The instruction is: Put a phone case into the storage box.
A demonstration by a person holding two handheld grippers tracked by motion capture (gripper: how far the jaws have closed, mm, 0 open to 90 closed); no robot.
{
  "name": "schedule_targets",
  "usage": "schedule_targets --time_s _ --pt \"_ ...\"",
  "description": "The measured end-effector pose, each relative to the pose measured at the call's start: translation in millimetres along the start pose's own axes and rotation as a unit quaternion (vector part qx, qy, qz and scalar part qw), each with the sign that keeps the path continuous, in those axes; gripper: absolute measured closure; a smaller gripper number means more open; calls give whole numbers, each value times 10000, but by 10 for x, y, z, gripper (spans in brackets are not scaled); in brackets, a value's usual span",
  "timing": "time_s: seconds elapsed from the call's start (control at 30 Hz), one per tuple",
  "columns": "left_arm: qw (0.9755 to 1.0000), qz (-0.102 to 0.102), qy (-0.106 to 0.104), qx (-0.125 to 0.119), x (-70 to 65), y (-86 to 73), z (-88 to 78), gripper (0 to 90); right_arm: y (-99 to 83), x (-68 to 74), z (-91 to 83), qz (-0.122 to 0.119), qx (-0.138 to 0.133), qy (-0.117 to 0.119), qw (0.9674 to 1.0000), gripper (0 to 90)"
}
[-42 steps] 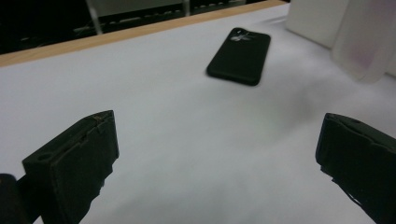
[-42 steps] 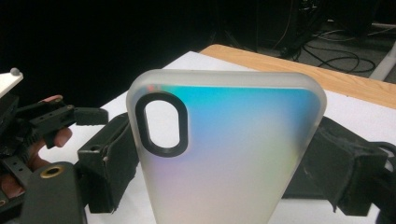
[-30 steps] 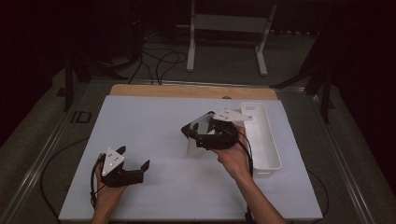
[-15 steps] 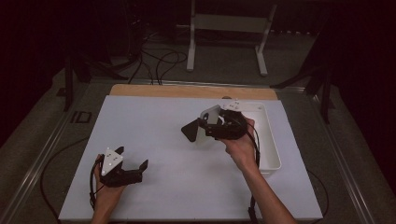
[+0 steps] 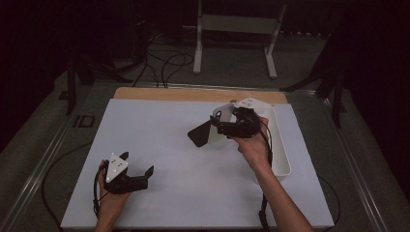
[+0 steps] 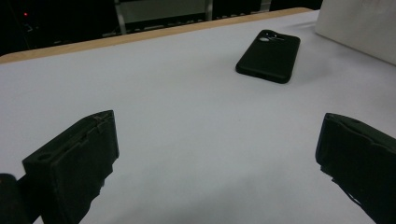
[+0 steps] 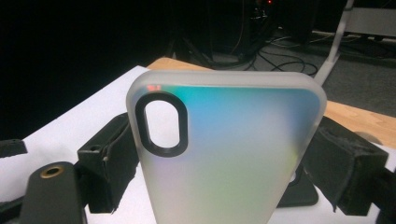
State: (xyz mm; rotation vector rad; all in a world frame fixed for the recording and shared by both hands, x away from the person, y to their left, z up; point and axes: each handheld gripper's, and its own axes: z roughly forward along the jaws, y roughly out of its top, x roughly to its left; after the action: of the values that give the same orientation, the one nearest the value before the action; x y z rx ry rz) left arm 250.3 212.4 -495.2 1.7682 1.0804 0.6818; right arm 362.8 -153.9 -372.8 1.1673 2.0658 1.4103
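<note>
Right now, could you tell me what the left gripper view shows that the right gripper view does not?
Left gripper view: a matte black phone case lying flat in full, near a white bin's wall. Right gripper view: a frosted translucent phone case with a black-ringed oval cutout, clamped by the right gripper. Both: the white tabletop and its wooden far edge.

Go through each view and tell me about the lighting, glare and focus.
High view: dim, the room behind nearly black, the white table the brightest area. Left gripper view: evenly lit, the black phone case fairly sharp, the near jaws soft. Right gripper view: the frosted phone case, clamped in the right hand-held gripper, shows a teal-to-green sheen; background dark.
</note>
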Motion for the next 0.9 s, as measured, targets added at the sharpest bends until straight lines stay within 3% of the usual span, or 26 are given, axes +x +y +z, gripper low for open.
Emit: schedule_targets --time_s 0.17,0.43,0.9 --pt "10000 -5 2 1 -1 -1 2 0 45 -46 11 68 -8 -34 10000 166" --pt "10000 -11 -1 -3 2 0 -7 0 143 -92 28 -60 -29 -201 9998 166" --pt "10000 -25 43 -47 3 2 -17 0 255 -263 15 -63 -100 -472 9988 166"
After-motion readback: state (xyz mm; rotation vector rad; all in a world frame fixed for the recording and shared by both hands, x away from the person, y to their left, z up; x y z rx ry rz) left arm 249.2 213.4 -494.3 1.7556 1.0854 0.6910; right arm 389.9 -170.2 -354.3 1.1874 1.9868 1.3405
